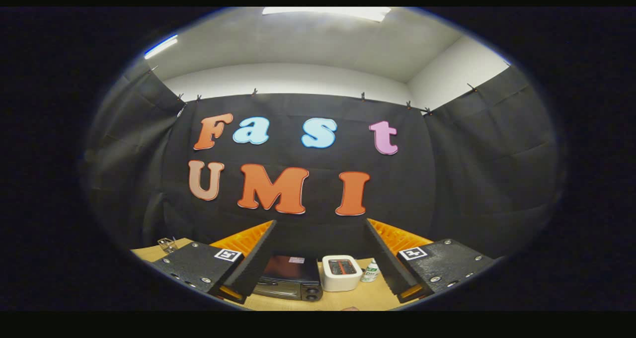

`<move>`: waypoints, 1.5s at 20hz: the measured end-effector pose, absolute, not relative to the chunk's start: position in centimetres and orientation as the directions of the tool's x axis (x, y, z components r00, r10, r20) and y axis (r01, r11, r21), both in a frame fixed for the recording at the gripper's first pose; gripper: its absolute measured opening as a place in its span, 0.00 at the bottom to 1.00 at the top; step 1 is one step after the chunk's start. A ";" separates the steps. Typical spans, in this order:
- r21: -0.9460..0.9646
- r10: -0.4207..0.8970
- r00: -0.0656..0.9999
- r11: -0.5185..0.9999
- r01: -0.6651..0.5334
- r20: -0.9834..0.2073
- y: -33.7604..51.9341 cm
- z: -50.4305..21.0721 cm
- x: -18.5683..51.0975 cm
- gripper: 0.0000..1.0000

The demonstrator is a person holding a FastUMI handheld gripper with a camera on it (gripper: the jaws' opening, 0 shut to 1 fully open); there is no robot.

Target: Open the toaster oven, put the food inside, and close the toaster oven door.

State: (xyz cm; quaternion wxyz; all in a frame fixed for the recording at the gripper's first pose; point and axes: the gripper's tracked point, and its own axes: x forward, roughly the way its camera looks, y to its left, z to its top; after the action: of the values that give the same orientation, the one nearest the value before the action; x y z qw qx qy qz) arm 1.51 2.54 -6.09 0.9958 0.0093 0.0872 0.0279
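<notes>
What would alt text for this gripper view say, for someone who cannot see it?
The gripper is held high with its jaws wide open and empty, above a wooden table. Between the jaws, further off, sit a dark toaster oven with its door shut, a white pop-up toaster beside it and a small bottle. Black cloth walls rise behind.

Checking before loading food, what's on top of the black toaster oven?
The black toaster oven's top shows a small pale label; the open hand-held gripper's finger covers its near end.

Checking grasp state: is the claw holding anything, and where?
Nothing held: the claw is open and empty, with the toaster oven beyond its fingers.
</notes>
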 end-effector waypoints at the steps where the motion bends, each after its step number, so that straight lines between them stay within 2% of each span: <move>1: 0.043 0.083 0.976 0.996 -0.076 -0.202 3.8 -7.5 1.8 0.99; 6: 0.176 0.216 0.897 0.972 -0.159 -0.385 10.3 -16.4 2.2 0.99; 10: 0.302 0.267 0.798 0.947 -0.113 -0.540 14.8 -24.7 2.8 0.99; 14: 0.228 0.238 0.734 0.967 -0.115 -0.637 17.1 -30.6 3.3 0.99; 18: 0.162 0.182 0.699 0.982 -0.096 -0.691 17.7 -33.8 2.2 0.98; 22: 0.127 0.170 0.715 0.985 -0.114 -0.678 17.9 -32.9 1.0 0.98; 27: 0.137 0.190 0.697 0.982 -0.131 -0.692 18.1 -33.1 -1.9 0.78; 30: 0.170 0.225 0.651 0.974 -0.147 -0.725 17.8 -32.9 -4.7 0.77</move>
State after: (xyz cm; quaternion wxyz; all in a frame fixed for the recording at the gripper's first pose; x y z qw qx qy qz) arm -4.68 17.84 -32.92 0.9073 0.0479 0.4051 0.1025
